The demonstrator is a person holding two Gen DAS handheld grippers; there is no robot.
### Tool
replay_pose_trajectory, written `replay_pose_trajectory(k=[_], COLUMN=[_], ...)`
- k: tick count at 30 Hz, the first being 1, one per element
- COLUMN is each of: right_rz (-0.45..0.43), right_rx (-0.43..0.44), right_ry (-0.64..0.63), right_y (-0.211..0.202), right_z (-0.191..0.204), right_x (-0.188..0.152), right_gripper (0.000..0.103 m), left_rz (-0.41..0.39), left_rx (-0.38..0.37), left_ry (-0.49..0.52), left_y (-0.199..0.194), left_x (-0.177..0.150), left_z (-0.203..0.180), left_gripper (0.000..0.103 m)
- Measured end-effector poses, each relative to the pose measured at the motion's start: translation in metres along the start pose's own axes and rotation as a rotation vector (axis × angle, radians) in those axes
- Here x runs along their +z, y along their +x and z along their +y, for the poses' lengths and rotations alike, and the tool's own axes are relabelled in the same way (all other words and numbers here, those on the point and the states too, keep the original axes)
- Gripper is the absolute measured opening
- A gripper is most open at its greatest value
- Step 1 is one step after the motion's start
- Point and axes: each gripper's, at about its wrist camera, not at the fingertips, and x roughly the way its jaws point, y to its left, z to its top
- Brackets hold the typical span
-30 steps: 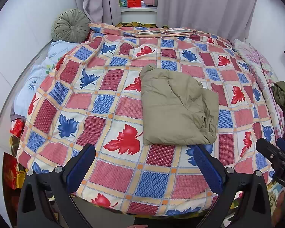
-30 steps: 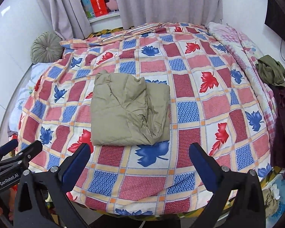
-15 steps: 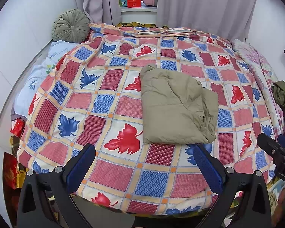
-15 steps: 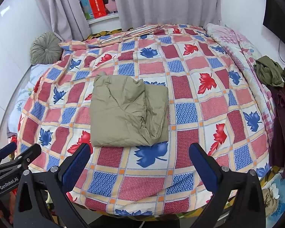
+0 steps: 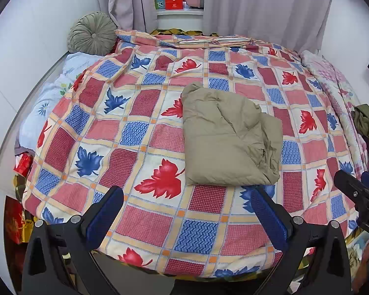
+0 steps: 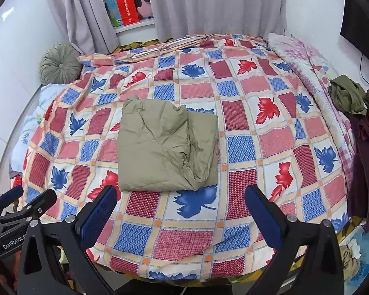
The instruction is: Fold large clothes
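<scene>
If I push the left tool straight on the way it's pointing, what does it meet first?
Probably the patterned quilt just short of the folded khaki garment, whose near edge lies a little right of centre. The left tool is open and held off the bed; depth is hard to judge through the fisheye.

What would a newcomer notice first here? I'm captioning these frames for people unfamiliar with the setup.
Likely the loud leaf-patterned quilt covering the whole bed, then the folded olive garment lying at its middle. Both grippers, left gripper and right gripper, hang open at the bed's near edge, touching nothing.
</scene>
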Motion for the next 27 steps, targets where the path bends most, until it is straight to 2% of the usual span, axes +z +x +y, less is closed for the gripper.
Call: replay_pose_trajectory(k=[27], right_rz=[-0.005], right_rx=[-0.005], right_ry=[0.008], right_y=[-0.0025], right_z=[0.0063], right_x=[-0.0052], right_gripper=[0.103], left_rz=[0.002], left_rx=[-0.002], left_ry=[0.002], left_y=[-0.002], left_x=[-0.0001], left_z=[0.0003], left_gripper=[0.103])
